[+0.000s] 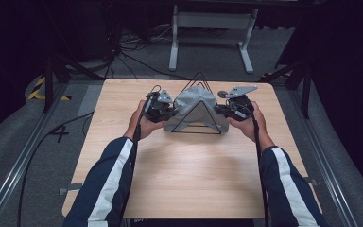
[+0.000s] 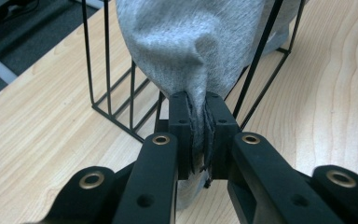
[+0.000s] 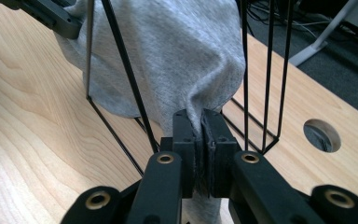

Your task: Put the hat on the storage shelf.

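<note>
A grey cloth [image 1: 194, 105] hangs draped over a black wire triangular rack [image 1: 197, 126] at the far middle of the wooden table [image 1: 184, 175]. My left gripper [image 1: 168, 112] is at the cloth's left side, shut on a pinched fold of it [image 2: 198, 135]. My right gripper [image 1: 223, 111] is at the cloth's right side, likewise shut on a fold [image 3: 200, 140]. The grey cloth [image 2: 191, 42] bulges between the rack's wires [image 2: 107, 60] in the left gripper view. In the right gripper view the cloth [image 3: 177, 51] hangs behind the black wires [image 3: 266, 74].
A round hole [image 3: 321, 134] pierces the tabletop near the rack. Beyond the table stand a white metal frame [image 1: 211, 33] and loose cables [image 1: 137, 56] on the grey floor. Rails [image 1: 23, 156] run along both table sides. Bare wood lies in front of the rack.
</note>
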The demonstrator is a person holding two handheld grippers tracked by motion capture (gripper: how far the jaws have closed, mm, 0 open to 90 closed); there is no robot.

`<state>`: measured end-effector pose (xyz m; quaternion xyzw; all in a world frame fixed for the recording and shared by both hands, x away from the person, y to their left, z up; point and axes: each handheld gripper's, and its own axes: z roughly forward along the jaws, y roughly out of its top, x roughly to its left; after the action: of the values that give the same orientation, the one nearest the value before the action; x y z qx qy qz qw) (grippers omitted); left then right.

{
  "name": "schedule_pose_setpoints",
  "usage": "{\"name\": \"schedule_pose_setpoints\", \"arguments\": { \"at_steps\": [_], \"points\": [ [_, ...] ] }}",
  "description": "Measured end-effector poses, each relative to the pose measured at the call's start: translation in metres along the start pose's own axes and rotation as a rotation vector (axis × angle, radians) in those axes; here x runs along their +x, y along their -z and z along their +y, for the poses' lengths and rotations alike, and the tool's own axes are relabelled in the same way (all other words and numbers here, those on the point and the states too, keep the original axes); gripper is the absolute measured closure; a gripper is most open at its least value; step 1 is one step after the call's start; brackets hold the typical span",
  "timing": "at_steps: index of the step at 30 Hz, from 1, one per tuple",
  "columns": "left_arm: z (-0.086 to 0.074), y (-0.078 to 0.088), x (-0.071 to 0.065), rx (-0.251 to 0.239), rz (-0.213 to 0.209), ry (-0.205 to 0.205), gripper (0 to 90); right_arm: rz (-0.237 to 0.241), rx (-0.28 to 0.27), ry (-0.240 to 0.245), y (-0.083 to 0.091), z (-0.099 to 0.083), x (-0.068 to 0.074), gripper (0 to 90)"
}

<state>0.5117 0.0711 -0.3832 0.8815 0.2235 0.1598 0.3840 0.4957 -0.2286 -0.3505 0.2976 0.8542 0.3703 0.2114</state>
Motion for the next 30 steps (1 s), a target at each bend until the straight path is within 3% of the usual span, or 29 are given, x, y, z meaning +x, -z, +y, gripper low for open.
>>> {"name": "schedule_pose_setpoints", "arguments": {
  "at_steps": [6,10,14,17,22,30],
  "points": [
    [-0.009,-0.011,-0.002,0.034,0.003,-0.004,83.8,-0.011,0.026,-0.007,-0.010,-0.009,0.000,85.0],
    [-0.016,-0.016,-0.002,0.034,0.001,0.021,83.8,-0.016,0.039,-0.029,-0.017,-0.019,-0.002,84.9],
    [-0.016,-0.012,-0.001,0.026,0.013,0.017,83.0,-0.034,0.032,-0.034,-0.015,-0.021,-0.003,83.9],
    [-0.017,-0.005,-0.001,0.013,0.039,0.019,80.8,-0.040,0.026,-0.030,-0.011,-0.020,-0.002,81.5],
    [-0.020,0.019,0.000,-0.020,0.049,0.018,78.3,-0.040,-0.001,-0.024,0.003,-0.019,-0.001,79.0],
    [-0.027,0.047,-0.008,-0.015,0.064,-0.035,77.6,-0.049,-0.021,-0.018,0.025,-0.022,0.002,77.2]
  ]
}}
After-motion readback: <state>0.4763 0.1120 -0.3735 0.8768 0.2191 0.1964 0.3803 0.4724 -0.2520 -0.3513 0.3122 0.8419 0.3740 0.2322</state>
